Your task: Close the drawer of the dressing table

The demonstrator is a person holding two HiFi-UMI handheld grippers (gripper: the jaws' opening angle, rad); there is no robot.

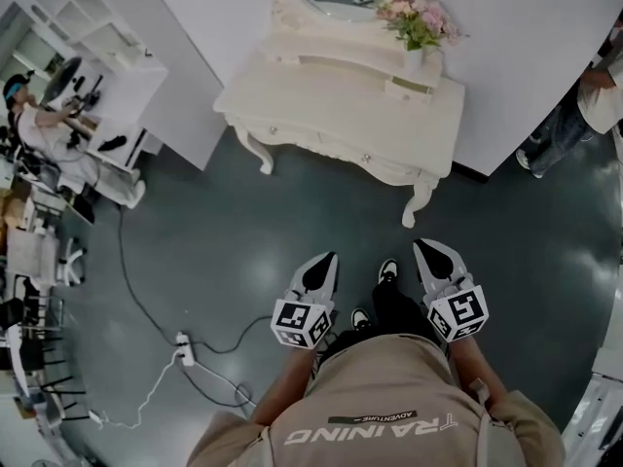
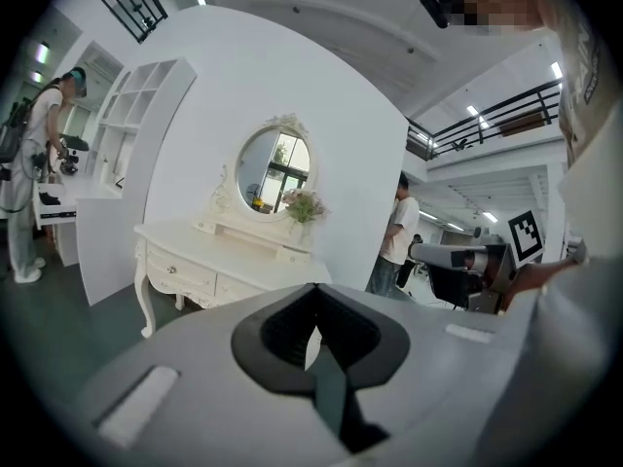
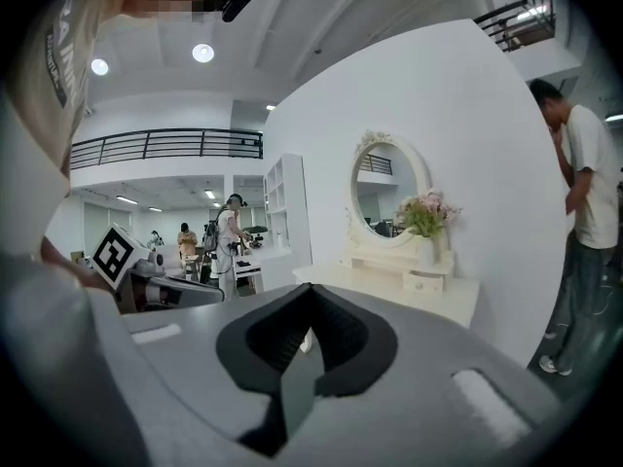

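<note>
The cream dressing table [image 1: 321, 105] stands against the white wall ahead, with an oval mirror [image 2: 273, 170] and a vase of pink flowers [image 1: 417, 17] on top. Below the vase, a small drawer [image 1: 409, 88] stands out a little from the raised shelf. The front drawers [image 2: 180, 273] with knobs look flush. My left gripper [image 1: 331, 257] and right gripper [image 1: 420, 245] hang side by side near my body, well short of the table. Both are shut, with nothing between the jaws. Each gripper view shows its own closed jaws, left [image 2: 313, 327] and right [image 3: 305, 337], pointing toward the table.
A dark floor lies between me and the table. A cable and power strip [image 1: 183, 350] trail on the floor at left. A person works at a white desk [image 1: 117, 95] far left. Another person [image 1: 589, 105] stands right of the table by the wall.
</note>
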